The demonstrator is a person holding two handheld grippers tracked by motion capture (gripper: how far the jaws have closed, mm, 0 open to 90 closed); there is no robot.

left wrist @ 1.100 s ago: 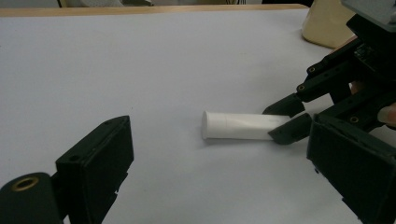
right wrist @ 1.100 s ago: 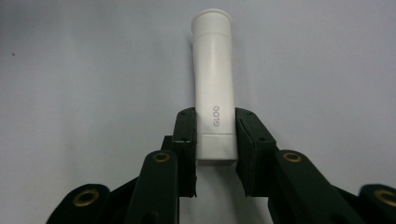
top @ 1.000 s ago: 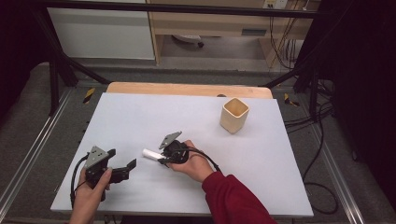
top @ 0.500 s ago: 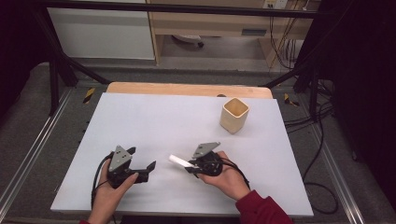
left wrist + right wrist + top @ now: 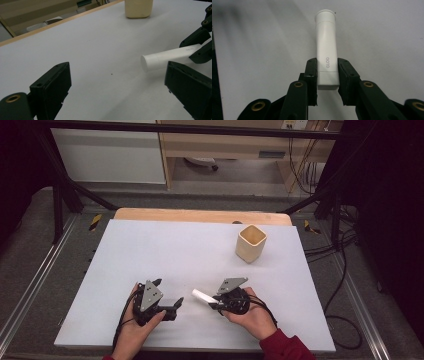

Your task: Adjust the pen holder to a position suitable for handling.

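A white tube (image 5: 326, 45) marked GLOO is clamped near its flat end between the pads of my right gripper (image 5: 327, 77), cap pointing away. From above, the tube (image 5: 201, 296) sticks out leftward from the right gripper (image 5: 216, 301), just over the white table. My left gripper (image 5: 175, 305) is near the front edge, a short way left of the tube's cap. In the left gripper view its jaws are spread wide with nothing between them, and the tube (image 5: 170, 57) lies ahead to the right. A cream square cup (image 5: 250, 243) stands upright at the back right.
The white tabletop (image 5: 165, 250) has a wooden strip (image 5: 200, 215) along its far edge. Black frame legs and cables (image 5: 345, 250) run beside the table. The cream cup (image 5: 138, 8) rises at the far end in the left gripper view.
Both hands have shifted to the right along the table's front. The right gripper carried the tube with it, and the left gripper has come closer to the tube's cap.
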